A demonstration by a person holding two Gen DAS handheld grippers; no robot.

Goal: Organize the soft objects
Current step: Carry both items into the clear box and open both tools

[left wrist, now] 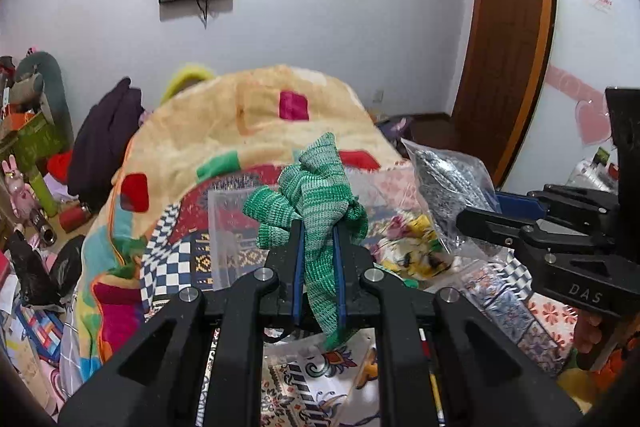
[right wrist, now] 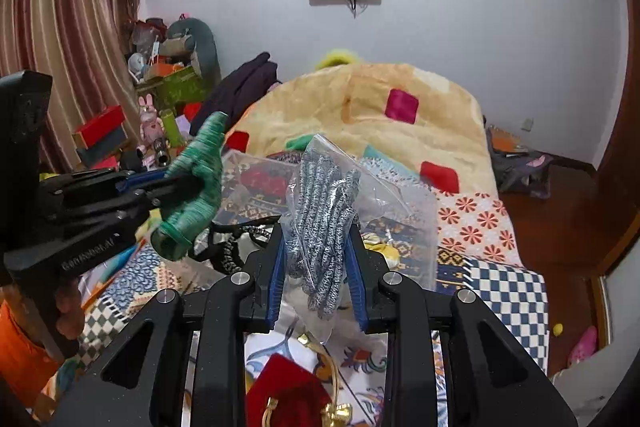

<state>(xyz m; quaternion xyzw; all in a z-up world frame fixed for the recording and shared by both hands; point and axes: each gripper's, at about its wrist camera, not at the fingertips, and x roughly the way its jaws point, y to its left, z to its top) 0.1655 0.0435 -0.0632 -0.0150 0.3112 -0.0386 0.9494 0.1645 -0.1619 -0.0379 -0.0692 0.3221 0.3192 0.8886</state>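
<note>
My left gripper is shut on a green knit glove and holds it up above the bed; the glove's fingers stick up and its cuff hangs below the pads. The same glove and left gripper show at the left of the right wrist view. My right gripper is shut on a clear plastic bag of grey-and-white knit gloves, held above the bed. That bag and the right gripper show at the right of the left wrist view.
A patterned bedspread lies below, with a beige blanket with coloured squares heaped behind. An empty clear bag lies on the bed. A red pouch with gold pieces is near. Cluttered boxes and toys stand at left. A wooden door is at right.
</note>
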